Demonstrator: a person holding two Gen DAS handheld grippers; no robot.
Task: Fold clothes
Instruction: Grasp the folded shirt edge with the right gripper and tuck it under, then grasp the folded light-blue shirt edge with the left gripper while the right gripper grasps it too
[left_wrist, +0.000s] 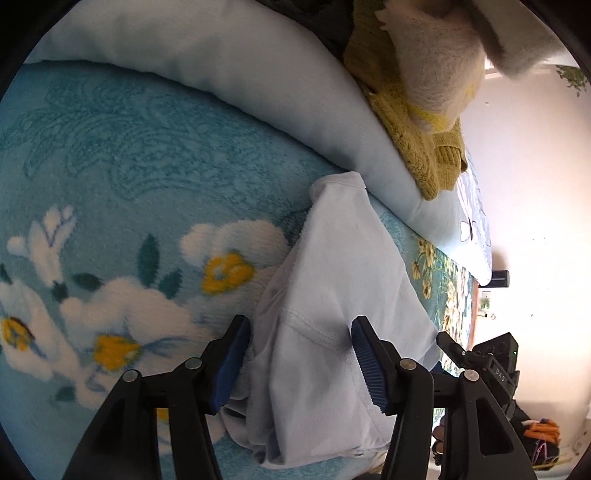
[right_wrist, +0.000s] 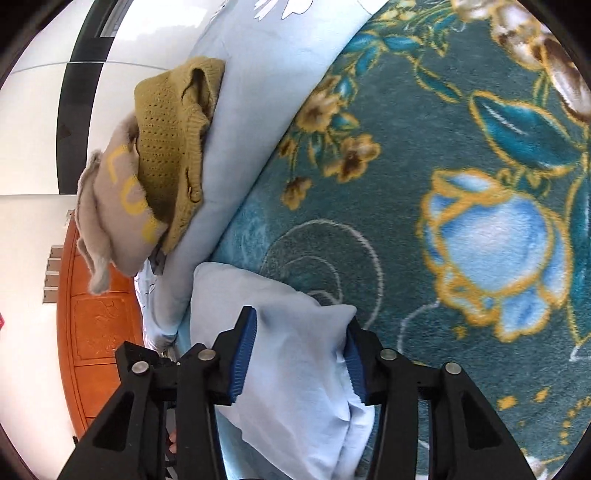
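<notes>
Floral fleece blanket (left_wrist: 122, 155) covers the bed, teal with white and yellow flowers, and on it lies the pale blue garment (left_wrist: 332, 280) being folded.

Left gripper (left_wrist: 299, 363) has its jaws spread wide, the blue pads either side of a stitched seam, with cloth lying between them but not pinched. Right gripper (right_wrist: 301, 356) also stands wide, its pads flanking a puffed bundle of the same garment (right_wrist: 295, 332); the fabric touches the pads, yet the jaws are not closed on it. In the left view the other gripper shows at the lower right, just beside the garment's edge.

Out from the tongs, the garment runs as a long narrow strip away from the left gripper toward a pale blue pillow (left_wrist: 229, 62), its far end touching that pillow. Its long axis lies along the fingers' direction. On the pillow sit a mustard knit (right_wrist: 170, 140) and a beige fuzzy sweater (right_wrist: 114, 206), apparently waiting.

Judging by the narrow shape, lengthwise folds look done. Next probably calls for pinching the near end with both grippers and carrying it over to the far end, keeping the layers aligned.
</notes>
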